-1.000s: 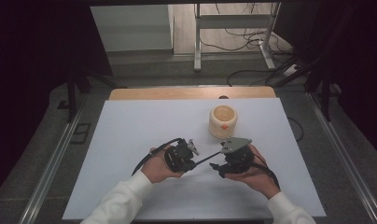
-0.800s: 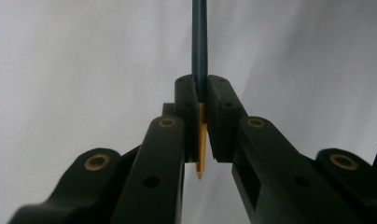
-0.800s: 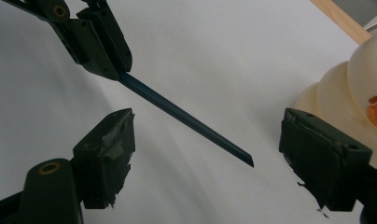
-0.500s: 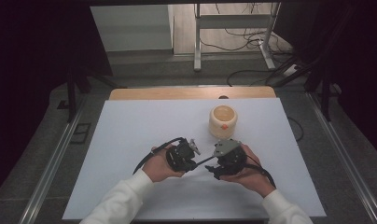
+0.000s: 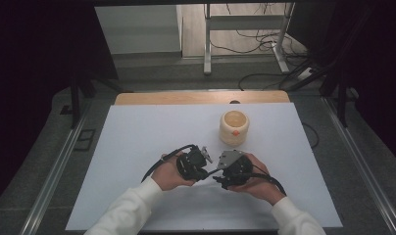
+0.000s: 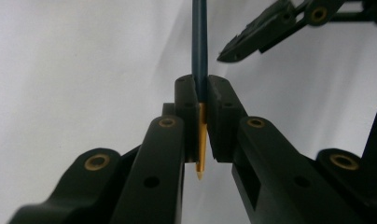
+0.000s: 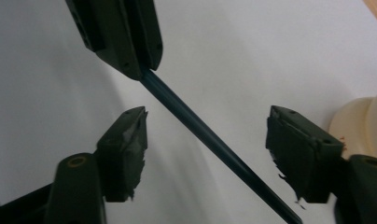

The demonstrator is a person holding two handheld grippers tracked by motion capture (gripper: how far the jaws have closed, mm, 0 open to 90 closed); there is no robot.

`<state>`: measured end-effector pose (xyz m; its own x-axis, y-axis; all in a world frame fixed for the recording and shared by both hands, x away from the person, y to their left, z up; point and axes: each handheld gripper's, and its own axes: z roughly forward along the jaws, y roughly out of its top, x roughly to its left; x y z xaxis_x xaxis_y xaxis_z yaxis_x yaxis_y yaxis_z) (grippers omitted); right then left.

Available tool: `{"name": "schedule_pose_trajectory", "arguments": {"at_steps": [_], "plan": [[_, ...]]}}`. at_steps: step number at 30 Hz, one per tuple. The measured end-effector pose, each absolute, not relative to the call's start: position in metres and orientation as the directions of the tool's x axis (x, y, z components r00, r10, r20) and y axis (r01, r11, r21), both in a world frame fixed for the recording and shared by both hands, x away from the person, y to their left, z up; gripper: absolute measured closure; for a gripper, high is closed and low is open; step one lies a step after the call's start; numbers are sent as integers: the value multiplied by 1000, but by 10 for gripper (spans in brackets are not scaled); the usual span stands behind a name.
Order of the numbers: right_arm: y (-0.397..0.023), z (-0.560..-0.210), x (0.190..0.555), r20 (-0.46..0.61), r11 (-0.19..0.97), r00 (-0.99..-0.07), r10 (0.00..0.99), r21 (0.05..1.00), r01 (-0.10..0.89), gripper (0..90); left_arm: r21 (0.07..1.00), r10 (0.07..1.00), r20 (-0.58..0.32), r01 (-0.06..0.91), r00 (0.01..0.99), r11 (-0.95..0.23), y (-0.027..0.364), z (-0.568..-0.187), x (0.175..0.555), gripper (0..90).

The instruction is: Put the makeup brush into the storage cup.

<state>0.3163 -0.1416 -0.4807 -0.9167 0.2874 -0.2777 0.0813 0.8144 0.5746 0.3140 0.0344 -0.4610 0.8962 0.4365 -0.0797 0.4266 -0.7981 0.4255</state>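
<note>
Blue pencil (image 6: 199,42) sits clamped between the left gripper's (image 6: 200,100) jaws, its yellow sharpened tip poking back behind the pads and its shaft jutting forward. That firm pinch near the tip seems meant to hold it steady for a handover. The right gripper (image 7: 205,140) stands with jaws parted on either side of the shaft, pads not touching it, having just been narrowing. A cream cup (image 5: 234,127) with a small orange mark waits beyond both grippers on the white table (image 5: 137,142). No writing is readable anywhere.
</note>
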Motion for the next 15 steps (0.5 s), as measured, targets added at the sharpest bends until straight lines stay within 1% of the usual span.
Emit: {"name": "schedule_pose_trajectory", "arguments": {"at_steps": [4,8,11,13,14,15], "plan": [[-138,-485,313,-294,829,-921,255,556,53,413,430,429,-91,424,899,-797,35,-459,314,839],[-135,-488,312,-297,844,-928,226,536,34,472,432,423,-110,427,899,-794,35,-459,315,839],[-134,-491,311,-306,851,-929,209,526,18,551,431,420,-116,426,900,-795,35,-459,315,839],[-134,-491,309,-314,854,-930,190,520,-1,651,430,420,-118,427,900,-795,34,-459,314,839],[-134,-491,309,-319,854,-930,183,521,-10,689,436,420,-122,428,899,-792,34,-459,314,839],[-133,-490,308,-327,855,-928,176,517,-21,703,435,418,-120,427,900,-793,34,-459,314,839]]}}
